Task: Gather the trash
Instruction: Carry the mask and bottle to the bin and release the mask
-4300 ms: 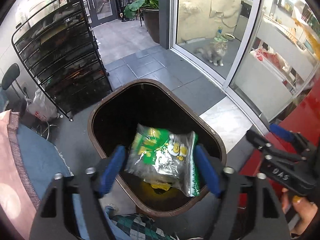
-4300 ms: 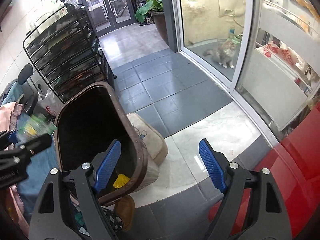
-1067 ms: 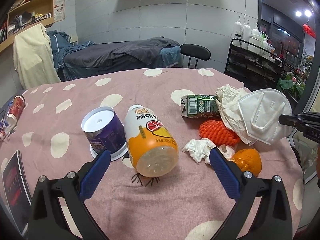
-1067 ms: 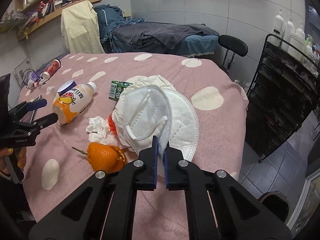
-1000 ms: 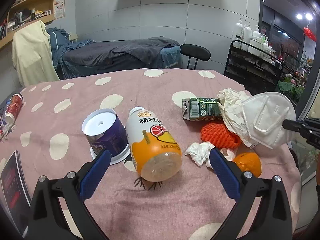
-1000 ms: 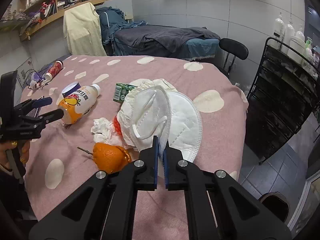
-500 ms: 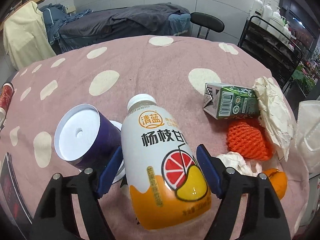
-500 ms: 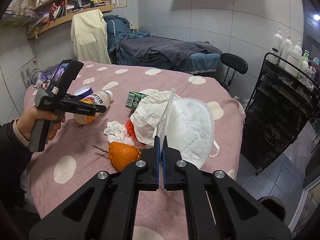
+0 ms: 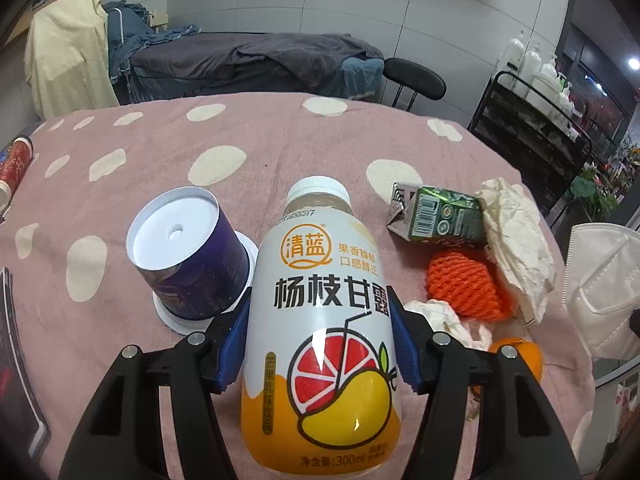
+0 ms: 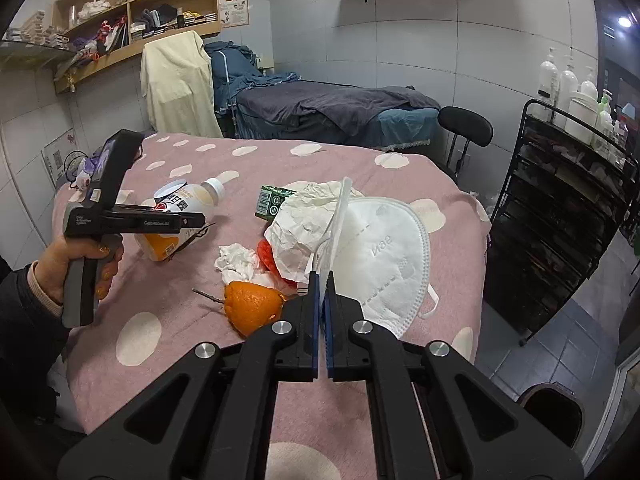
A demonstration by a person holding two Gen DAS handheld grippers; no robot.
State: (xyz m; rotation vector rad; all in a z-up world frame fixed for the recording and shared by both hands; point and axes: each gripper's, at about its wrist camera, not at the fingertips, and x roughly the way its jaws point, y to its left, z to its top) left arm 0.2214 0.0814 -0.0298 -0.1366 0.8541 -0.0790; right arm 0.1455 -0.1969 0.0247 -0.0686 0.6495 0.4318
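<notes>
My left gripper (image 9: 318, 336) is shut on a white and orange juice bottle (image 9: 320, 340), its blue pads pressed to both sides. The same bottle (image 10: 176, 220) shows in the right wrist view, held by the left gripper (image 10: 192, 220) above the pink dotted tablecloth (image 10: 280, 160). My right gripper (image 10: 321, 284) is shut on a white face mask (image 10: 380, 256), held just above the table. Also on the table lie a green carton (image 9: 436, 216), crumpled paper (image 9: 516, 248), an orange net (image 9: 464, 284), a tissue (image 9: 444, 316) and an orange peel (image 10: 252, 304).
An upturned purple cup (image 9: 188, 256) stands left of the bottle. A black wire rack (image 10: 560, 220) with bottles stands on the right. A brown trash bin (image 10: 548, 404) sits on the floor at lower right. A black chair (image 10: 464, 124) and a bed are behind the table.
My left gripper came back from the bin to the table, moved in on the juice bottle and closed on it. My right gripper lifted the mask and holds it.
</notes>
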